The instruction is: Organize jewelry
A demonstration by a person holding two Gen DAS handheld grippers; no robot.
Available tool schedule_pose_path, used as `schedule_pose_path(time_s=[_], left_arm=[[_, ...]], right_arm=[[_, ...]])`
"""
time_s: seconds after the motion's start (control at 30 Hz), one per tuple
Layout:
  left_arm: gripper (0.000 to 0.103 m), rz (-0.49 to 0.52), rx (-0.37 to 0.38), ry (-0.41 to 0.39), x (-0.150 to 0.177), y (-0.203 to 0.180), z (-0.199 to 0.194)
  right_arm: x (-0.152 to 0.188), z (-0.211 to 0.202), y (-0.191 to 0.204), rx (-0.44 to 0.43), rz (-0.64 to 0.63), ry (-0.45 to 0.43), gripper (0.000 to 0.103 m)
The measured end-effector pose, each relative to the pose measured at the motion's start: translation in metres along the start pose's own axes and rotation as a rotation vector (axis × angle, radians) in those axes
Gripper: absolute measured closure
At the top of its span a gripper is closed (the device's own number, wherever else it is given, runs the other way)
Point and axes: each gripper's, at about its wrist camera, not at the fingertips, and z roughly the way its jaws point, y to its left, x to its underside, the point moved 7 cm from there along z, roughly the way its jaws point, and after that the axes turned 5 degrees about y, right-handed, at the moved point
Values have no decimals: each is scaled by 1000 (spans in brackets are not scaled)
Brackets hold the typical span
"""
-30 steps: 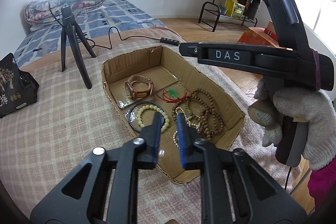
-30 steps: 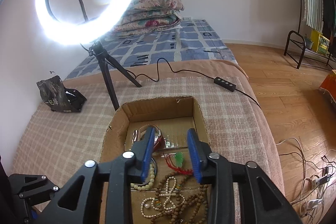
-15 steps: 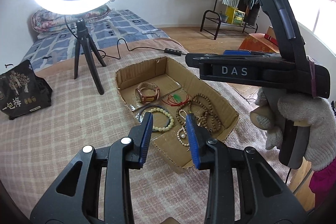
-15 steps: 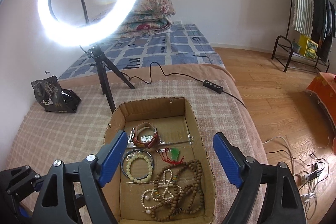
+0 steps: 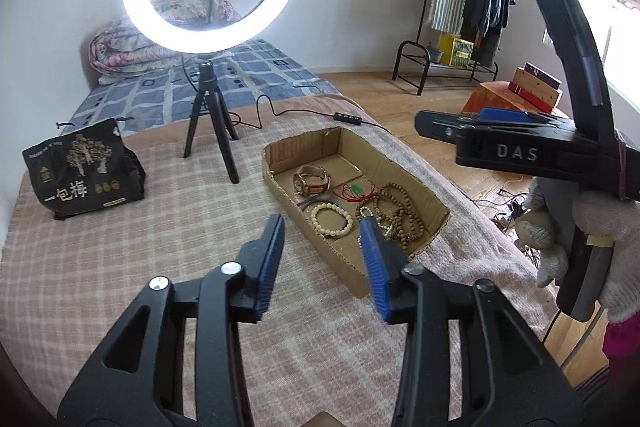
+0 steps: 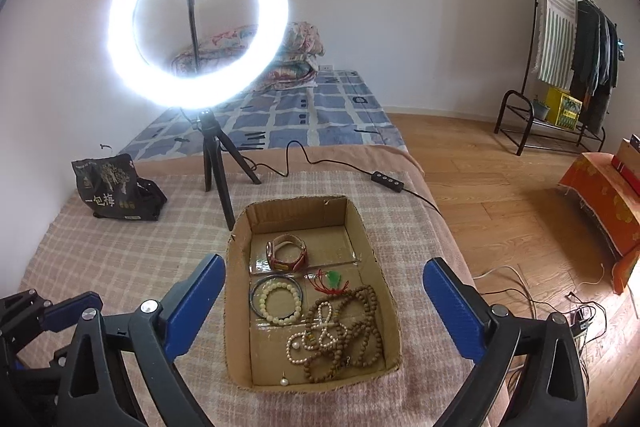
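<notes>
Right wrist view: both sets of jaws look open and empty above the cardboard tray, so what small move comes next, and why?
Probably lower the right gripper toward the pale beaded bracelet in the shallow cardboard tray. Its jaws stand wide apart and hold nothing. The bracelet lies apart from the tangle of brown wooden bead strands, so it looks the easiest piece to lift cleanly.

The right hand-held gripper (image 6: 324, 311) hangs wide open above a cardboard box (image 6: 394, 311) on the bed's blanket (image 6: 120, 259); inside lie a watch (image 6: 286, 253), bracelet (image 6: 279, 300) and bead necklaces (image 6: 340, 331)
</notes>
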Motion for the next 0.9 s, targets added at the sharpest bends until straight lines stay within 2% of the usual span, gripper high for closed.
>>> schedule_pose_path(time_s=[0.2,0.23,0.3,0.53,0.6,0.73,0.9], left_arm=[[60,1,-11,-29,8,3,-29],[58,1,-13,-32,9,3,-33],[41,-5,-15,-38,12,4,-40],[34,-23,-38,-58,21,10,-60],[22,-22,-49,-68,23,10,-65],[18,-22,-64,-84,26,12,-73],[5,-5,-104,-115,27,13,-82]], right_arm=[[11,-33,9,25,-7,-35,0],[14,-38,9,33,-9,-40,0],[18,-46,10,46,-12,-48,0],[37,-67,11,57,-10,-60,0],[43,-72,12,58,-12,-62,0],[52,-79,12,77,-14,-73,0],[56,-85,12,71,-2,-87,0]])
